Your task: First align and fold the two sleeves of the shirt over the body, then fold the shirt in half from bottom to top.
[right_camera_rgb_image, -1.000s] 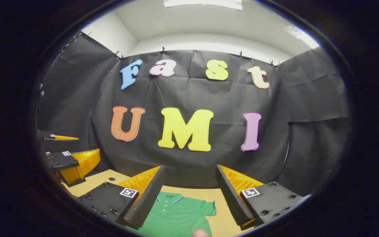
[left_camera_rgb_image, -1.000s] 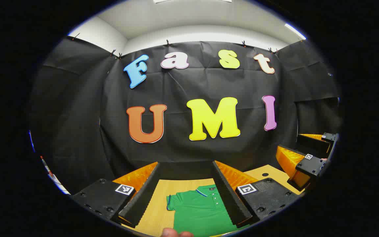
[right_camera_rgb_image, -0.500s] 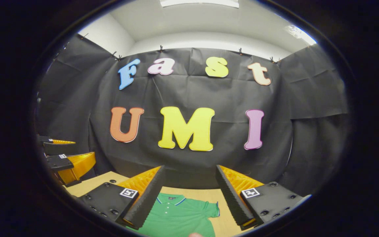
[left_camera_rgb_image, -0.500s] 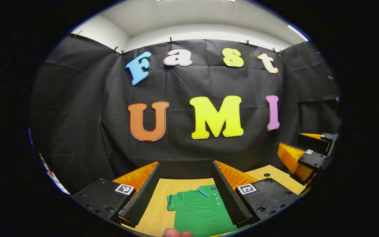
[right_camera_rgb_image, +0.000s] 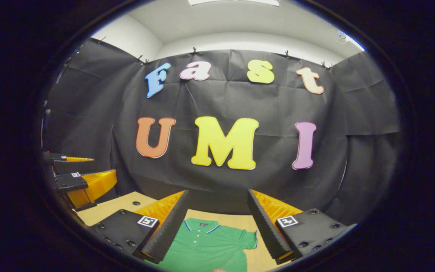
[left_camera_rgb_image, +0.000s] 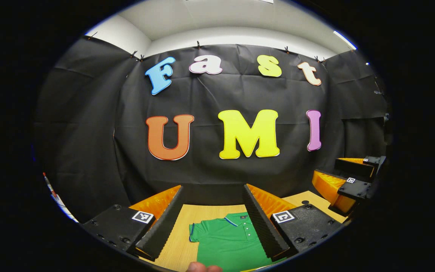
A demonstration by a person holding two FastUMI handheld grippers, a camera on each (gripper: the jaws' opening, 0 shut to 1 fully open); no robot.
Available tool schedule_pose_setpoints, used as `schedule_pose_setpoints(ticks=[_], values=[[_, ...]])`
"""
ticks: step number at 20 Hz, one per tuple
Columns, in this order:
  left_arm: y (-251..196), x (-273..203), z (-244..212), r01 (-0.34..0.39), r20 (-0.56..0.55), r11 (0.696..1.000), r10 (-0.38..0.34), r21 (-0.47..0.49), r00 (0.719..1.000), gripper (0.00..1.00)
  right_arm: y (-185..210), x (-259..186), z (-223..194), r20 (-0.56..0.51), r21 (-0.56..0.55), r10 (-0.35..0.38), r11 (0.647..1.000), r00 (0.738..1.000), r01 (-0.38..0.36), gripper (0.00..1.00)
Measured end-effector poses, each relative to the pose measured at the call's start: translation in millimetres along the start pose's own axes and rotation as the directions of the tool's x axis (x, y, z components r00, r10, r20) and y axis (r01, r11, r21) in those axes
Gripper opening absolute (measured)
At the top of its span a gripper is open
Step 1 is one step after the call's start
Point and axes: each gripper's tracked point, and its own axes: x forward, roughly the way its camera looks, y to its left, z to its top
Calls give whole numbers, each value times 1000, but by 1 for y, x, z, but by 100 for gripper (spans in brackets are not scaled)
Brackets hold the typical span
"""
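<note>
A green polo shirt (left_camera_rgb_image: 229,241) with a blue-edged collar lies flat on the wooden table (left_camera_rgb_image: 181,241), collar toward the far wall. In the left gripper view my left gripper (left_camera_rgb_image: 213,187) hangs open above it, and the shirt's left short sleeve and placket show between the fingers. In the right gripper view my right gripper (right_camera_rgb_image: 218,191) is open over the shirt (right_camera_rgb_image: 210,245), with the collar and the other sleeve spread out below. Each gripper also shows off to the side in the other's view: the right gripper (left_camera_rgb_image: 326,168) and the left gripper (right_camera_rgb_image: 104,166), both open and empty.
Black cloth walls close the booth just behind the table's far edge. A small round hole (left_camera_rgb_image: 305,202) sits in the tabletop (right_camera_rgb_image: 100,213) beside the shirt. A fingertip (left_camera_rgb_image: 202,267) of the holding hand pokes in at the bottom.
The right gripper's camera has swung a little leftward, so the shirt sits further right between its fingers. The left gripper's view has barely shifted. Both stay open.
</note>
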Motion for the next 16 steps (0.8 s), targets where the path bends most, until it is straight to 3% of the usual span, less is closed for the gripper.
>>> schedule_pose_setpoints(ticks=[7, 16], values=[[-1, 4, -30, 22, -72, 999, -24, -26, 997, 100, -37, 4, -41, -136, 10, -16, 1000, 991, 18, 98], [-15, 12, -60, 32, -171, 999, -30, 9, 985, 99, -103, 36, -141, -402, 41, -38, 997, 915, 60, 99]])
